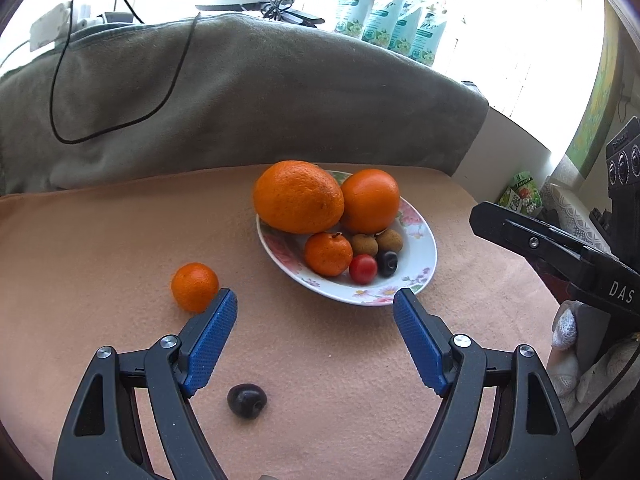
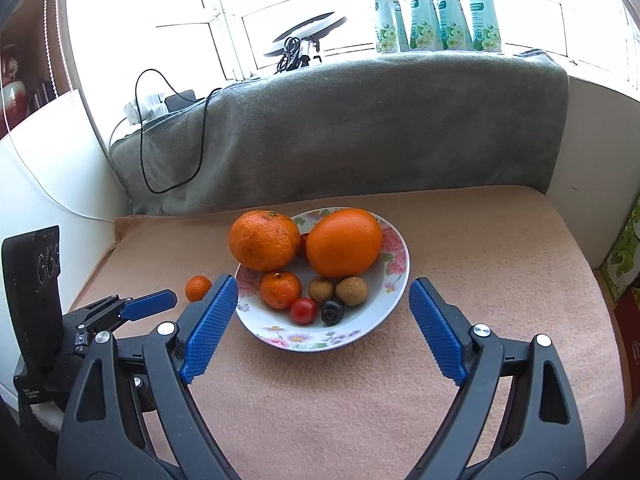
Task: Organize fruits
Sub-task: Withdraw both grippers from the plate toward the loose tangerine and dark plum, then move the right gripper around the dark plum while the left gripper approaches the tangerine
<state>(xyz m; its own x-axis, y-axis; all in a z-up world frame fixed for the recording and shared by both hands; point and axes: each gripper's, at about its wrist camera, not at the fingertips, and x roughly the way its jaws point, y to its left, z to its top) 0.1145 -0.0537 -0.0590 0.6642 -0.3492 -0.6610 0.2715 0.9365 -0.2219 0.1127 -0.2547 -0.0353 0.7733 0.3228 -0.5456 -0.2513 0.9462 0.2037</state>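
A floral plate (image 1: pixel 420 258) (image 2: pixel 394 280) on the peach cloth holds two big oranges (image 1: pixel 298 196) (image 2: pixel 344 242), a mandarin (image 1: pixel 328 254) (image 2: pixel 280 289), two brown longans (image 1: pixel 365 245) (image 2: pixel 351 290), a cherry tomato (image 1: pixel 363 269) (image 2: pixel 303 310) and a dark berry (image 1: pixel 387 262) (image 2: pixel 333 311). Off the plate lie a small mandarin (image 1: pixel 195 287) (image 2: pixel 198 288) and a dark fruit (image 1: pixel 247 400). My left gripper (image 1: pixel 314 302) is open and empty, its left pad beside the small mandarin. Just short of the plate, my right gripper (image 2: pixel 323 290) hangs open and empty.
A grey blanket (image 1: pixel 240 100) (image 2: pixel 360 128) with a black cable (image 1: pixel 60 92) backs the cloth. Several green pouches (image 1: pixel 392 20) (image 2: pixel 436 12) stand on the sill. The right gripper's body (image 1: pixel 560 256) and a gloved hand (image 1: pixel 576 352) are at the right edge. A box (image 2: pixel 624 248) stands right.
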